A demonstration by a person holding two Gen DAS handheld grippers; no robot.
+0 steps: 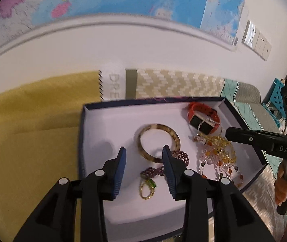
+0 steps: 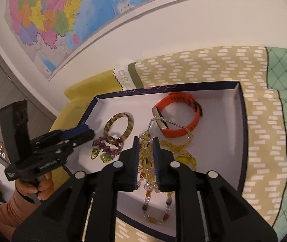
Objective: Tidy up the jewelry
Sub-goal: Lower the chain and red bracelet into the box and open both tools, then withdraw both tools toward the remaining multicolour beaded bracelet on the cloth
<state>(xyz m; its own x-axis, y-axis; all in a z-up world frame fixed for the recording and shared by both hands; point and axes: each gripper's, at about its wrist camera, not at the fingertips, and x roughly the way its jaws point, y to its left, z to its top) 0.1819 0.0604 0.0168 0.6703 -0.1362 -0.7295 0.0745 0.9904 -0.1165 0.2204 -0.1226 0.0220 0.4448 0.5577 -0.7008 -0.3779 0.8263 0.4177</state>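
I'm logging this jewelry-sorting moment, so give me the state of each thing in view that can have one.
Box: open, no lid on it.
Left tongs: open, nothing between them.
Right tongs: nearly closed around the beaded necklace; pad contact unclear.
Orange watch: strap fastened in a loop.
Bangle: lying flat, its near edge over the purple bracelet.

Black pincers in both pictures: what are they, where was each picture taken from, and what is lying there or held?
They are hand-held two-finger grippers, one in each of a person's hands, each with a camera looking along its fingers. One picture comes from the left gripper, the other from the right gripper. Below sits a dark-blue cardboard box holding a mottled brown bangle, an orange watch band, a purple beaded bracelet and a yellow-orange bead necklace. The left gripper is open, holding nothing. The right is almost shut with bead strands in its gap; a pinch cannot be confirmed.
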